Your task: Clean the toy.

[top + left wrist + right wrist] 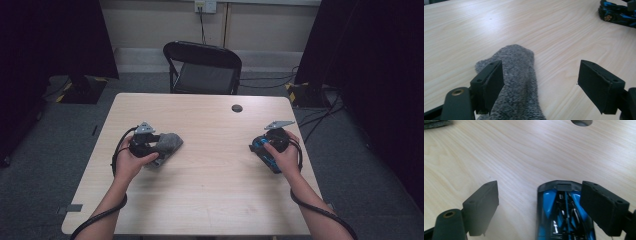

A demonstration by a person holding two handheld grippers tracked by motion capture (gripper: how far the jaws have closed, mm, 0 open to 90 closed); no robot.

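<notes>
Lying on the pale wooden tabletop (210,175) are two things: one grey fuzzy sock (169,145) left of centre and one blue and black toy car (263,152) right of centre. In the left gripper view, the left gripper (540,82) stands wide open, the sock beside one jaw, clear of the other. In the right gripper view, the right gripper (539,205) is also wide open, the car close beside one jaw, unclamped. One black chair (202,67) stands at the upper centre.

L gripper (159,145) & R gripper (259,146) (both hand-held): jaws apart.
</notes>
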